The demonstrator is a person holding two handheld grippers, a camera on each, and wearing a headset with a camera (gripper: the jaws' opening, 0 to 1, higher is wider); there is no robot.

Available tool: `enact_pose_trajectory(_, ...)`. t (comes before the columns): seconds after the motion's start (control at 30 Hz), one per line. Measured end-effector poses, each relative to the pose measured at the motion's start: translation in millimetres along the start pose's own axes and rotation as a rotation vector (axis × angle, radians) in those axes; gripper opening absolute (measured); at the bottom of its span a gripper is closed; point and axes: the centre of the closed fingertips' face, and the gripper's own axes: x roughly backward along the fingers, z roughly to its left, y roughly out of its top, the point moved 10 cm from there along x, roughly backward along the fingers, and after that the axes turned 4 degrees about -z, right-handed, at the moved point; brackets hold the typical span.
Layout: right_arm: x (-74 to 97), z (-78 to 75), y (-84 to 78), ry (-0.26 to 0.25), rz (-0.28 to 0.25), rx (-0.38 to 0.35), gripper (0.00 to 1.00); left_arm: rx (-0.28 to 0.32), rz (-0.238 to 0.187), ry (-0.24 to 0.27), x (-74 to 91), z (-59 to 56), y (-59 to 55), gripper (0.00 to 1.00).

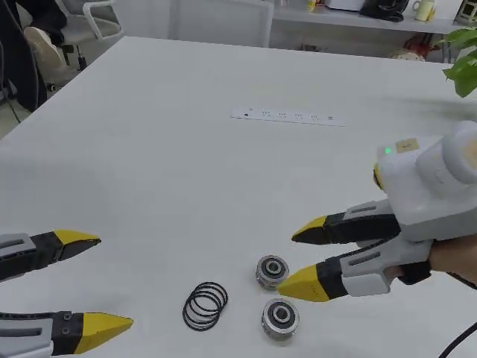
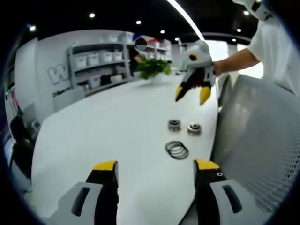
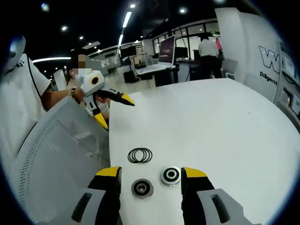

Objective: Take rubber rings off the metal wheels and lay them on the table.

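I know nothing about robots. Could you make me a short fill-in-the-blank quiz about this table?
The table holds ___ metal wheels.
The rubber rings lying beside them are ___ in colour.
The left claw and right claw both stand ___, holding nothing.
Missing words: two; black; open.

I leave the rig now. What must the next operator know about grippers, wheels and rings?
Left gripper: open, empty, off to the left of the work.
Right gripper: open, empty, next to the two round metal wheels.
Done: a small pile of thin black rubber rings lies on the white table beside the wheels.
To do: I cannot tell whether any ring is on a wheel; check both, then strip what remains.
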Motion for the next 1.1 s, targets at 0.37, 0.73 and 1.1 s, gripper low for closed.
enact_pose_trajectory(0.37,43.7,-6.0,2.9,-0.089,-0.135,-0.024,0.62,0.03,-0.016,0.034,6.7,5.2,0.3,0.69)
enact_pose_trajectory(0.73,74.4,-8.0,-21.8,-0.196,-0.251,-0.098,0.75,0.065,-0.027,0.081,15.5,11.4,-0.9,0.74)
enact_pose_trajectory(1.1,88.3,-6.1,-57.0,-0.287,-0.281,-0.197,0.88,0.097,-0.025,0.108,22.4,9.8,-3.2,0.79)
